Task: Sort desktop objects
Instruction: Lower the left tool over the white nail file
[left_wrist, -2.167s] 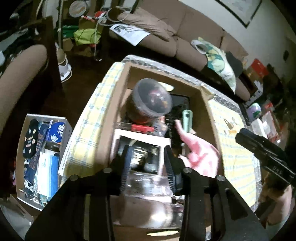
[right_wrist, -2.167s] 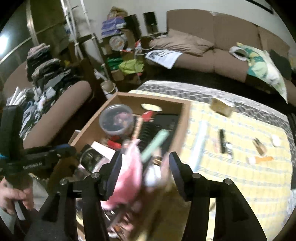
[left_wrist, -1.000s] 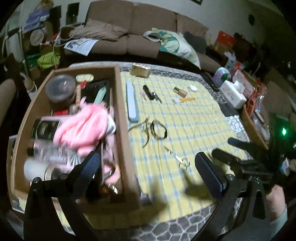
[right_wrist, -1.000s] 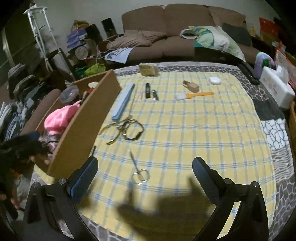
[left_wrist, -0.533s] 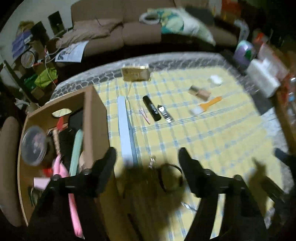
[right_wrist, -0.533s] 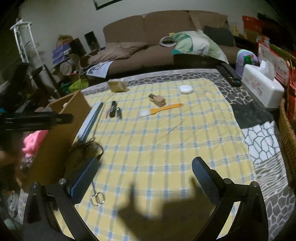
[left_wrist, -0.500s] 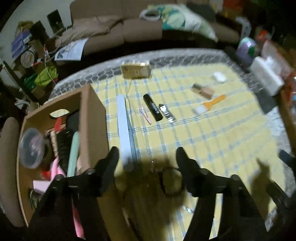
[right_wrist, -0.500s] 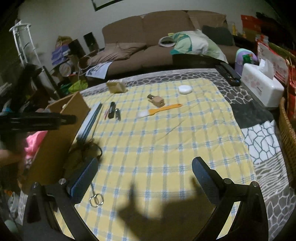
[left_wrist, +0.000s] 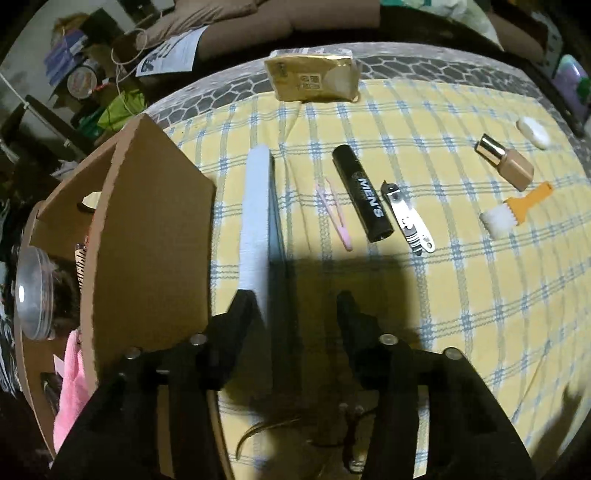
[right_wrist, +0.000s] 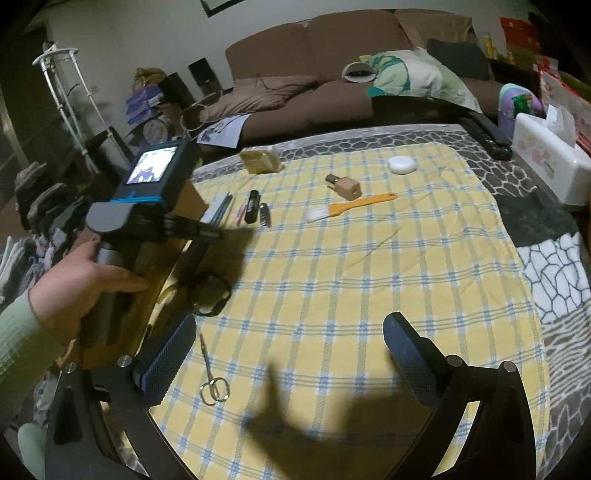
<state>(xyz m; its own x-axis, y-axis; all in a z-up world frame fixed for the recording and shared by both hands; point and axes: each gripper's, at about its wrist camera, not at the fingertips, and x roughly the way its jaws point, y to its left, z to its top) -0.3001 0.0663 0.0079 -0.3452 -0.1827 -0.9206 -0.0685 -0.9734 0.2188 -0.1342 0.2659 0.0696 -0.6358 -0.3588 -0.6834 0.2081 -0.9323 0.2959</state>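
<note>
Pale grey, long flat nail file (left_wrist: 255, 218) now lying between the closing jaws of left gripper (left_wrist: 295, 314), against its left finger, just beside brown cardboard box (left_wrist: 147, 236); no firm pinch visible yet. Away from the box now, onto the next pick. Right gripper (right_wrist: 288, 354) wide open, empty, over yellow checked desk cloth (right_wrist: 351, 266).

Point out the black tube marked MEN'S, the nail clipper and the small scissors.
black tube (left_wrist: 364, 194), left wrist view, on its printed middle.
nail clipper (left_wrist: 408, 218), left wrist view, on its metal lever.
small scissors (right_wrist: 211, 380), right wrist view, just above the finger loops.
</note>
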